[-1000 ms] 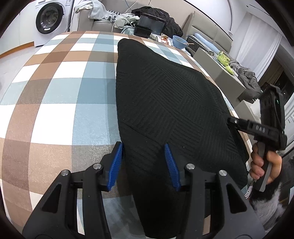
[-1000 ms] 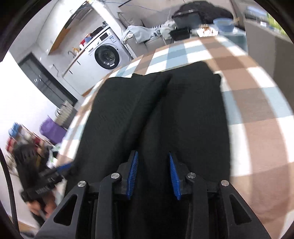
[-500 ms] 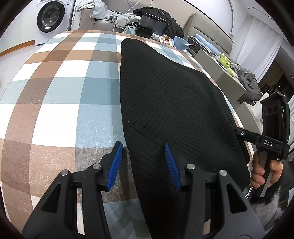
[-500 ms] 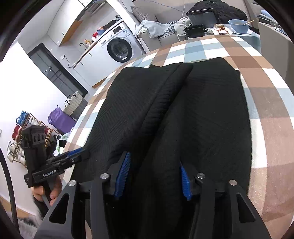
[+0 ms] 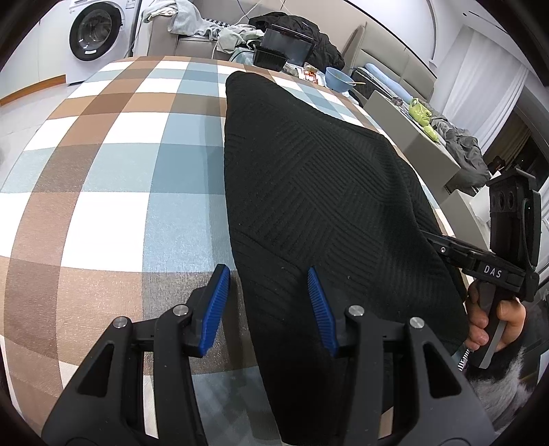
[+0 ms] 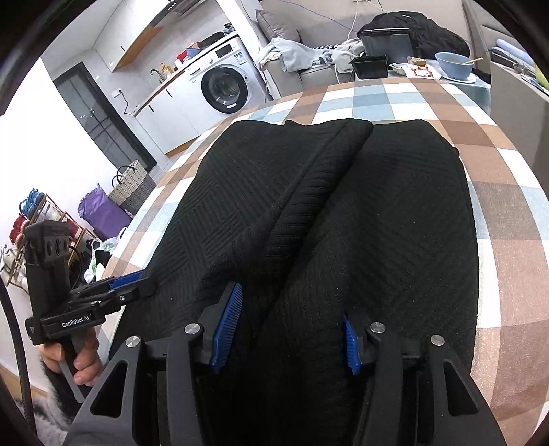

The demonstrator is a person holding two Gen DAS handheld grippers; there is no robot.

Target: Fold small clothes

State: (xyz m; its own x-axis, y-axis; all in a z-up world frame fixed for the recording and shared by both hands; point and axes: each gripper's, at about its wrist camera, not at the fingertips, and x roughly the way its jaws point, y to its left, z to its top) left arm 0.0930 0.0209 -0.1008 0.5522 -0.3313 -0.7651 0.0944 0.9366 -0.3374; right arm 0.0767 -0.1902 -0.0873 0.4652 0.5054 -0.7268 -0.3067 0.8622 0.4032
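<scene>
A black knitted garment [image 5: 319,192] lies lengthwise on the checked tablecloth [image 5: 113,164], its near end hanging over the table's front edge. In the right wrist view the garment [image 6: 377,219] shows a folded-over flap [image 6: 274,192] on its left half. My left gripper [image 5: 267,305] is open, its jaws standing astride the garment's left edge near the table front. My right gripper [image 6: 288,329] is open above the garment's near end. It also shows in the left wrist view [image 5: 446,250] at the garment's right edge, hand-held.
A washing machine [image 5: 92,34] stands beyond the table's far left. At the far end are a black bin [image 5: 284,44], a blue bowl [image 5: 338,77] and clothes heaped on a sofa [image 5: 206,27]. A grey counter [image 5: 411,137] runs along the right.
My right gripper has opened wider and drawn back from the garment. My left gripper has shifted slightly left, so the garment's edge now lies between its jaws.
</scene>
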